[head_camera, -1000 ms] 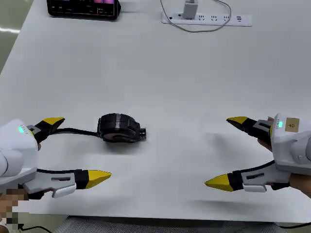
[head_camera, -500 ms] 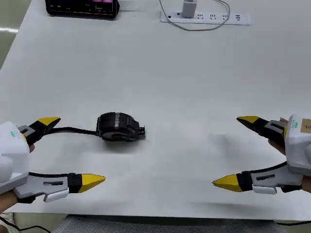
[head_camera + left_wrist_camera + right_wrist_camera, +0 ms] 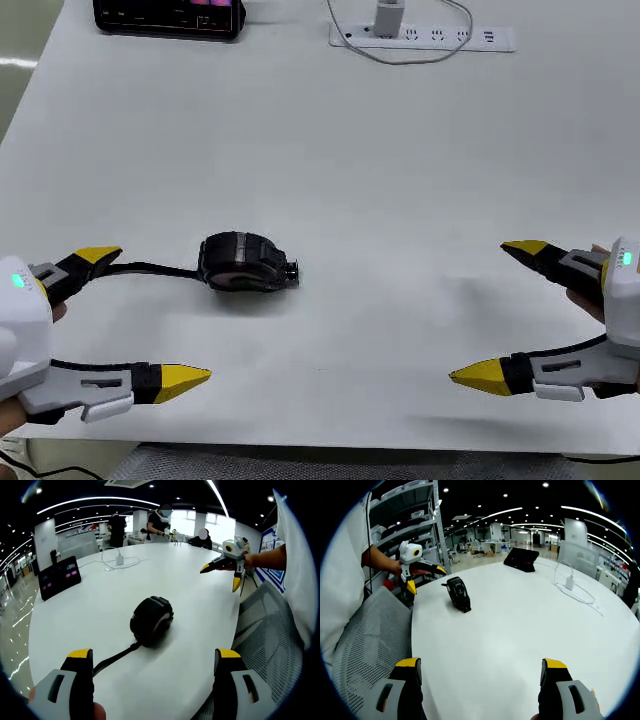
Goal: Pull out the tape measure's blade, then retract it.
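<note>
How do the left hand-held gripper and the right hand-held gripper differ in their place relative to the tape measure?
The left hand-held gripper sits near the tape measure, one jaw tip beside its strap; the right hand-held gripper is far from it, over the table. The left points rightward in the head view, the right leftward. Both are open and hold nothing.

big white table with a power strip at the far edge, a white charger plugged in, its cable looping beside it, a dark tablet with a lit screen at the far left, and a grey mesh chair at the near edge
</note>
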`<state>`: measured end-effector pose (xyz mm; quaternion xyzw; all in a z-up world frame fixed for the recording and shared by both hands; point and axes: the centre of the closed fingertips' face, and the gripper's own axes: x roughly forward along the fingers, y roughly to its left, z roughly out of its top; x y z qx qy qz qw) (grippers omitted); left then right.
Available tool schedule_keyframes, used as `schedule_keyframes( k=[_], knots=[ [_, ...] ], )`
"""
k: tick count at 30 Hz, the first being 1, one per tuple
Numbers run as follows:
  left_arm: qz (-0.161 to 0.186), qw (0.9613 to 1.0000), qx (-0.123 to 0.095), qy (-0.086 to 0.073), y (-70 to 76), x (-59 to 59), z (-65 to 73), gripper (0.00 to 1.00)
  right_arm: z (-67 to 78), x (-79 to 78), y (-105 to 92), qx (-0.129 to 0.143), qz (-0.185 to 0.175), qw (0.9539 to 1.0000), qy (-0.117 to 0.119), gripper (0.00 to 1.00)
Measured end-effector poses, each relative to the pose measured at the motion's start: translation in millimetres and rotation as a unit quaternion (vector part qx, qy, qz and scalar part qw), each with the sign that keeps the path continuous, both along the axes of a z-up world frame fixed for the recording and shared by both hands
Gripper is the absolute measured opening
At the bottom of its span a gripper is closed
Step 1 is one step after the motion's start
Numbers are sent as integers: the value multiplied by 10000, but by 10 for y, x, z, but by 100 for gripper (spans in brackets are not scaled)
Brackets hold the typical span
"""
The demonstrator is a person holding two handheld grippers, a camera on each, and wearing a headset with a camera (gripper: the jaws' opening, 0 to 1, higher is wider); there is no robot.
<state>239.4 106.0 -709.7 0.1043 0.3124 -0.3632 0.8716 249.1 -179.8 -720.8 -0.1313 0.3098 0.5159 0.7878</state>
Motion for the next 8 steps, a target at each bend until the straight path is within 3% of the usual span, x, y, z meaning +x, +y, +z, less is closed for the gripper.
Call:
schedule_keyframes(
  k=[8],
  knots=[
    [-3, 10000, 14, 4, 17, 3, 0, 99, -12, -8, -12, -9, 4, 10000, 26, 98]
  ],
)
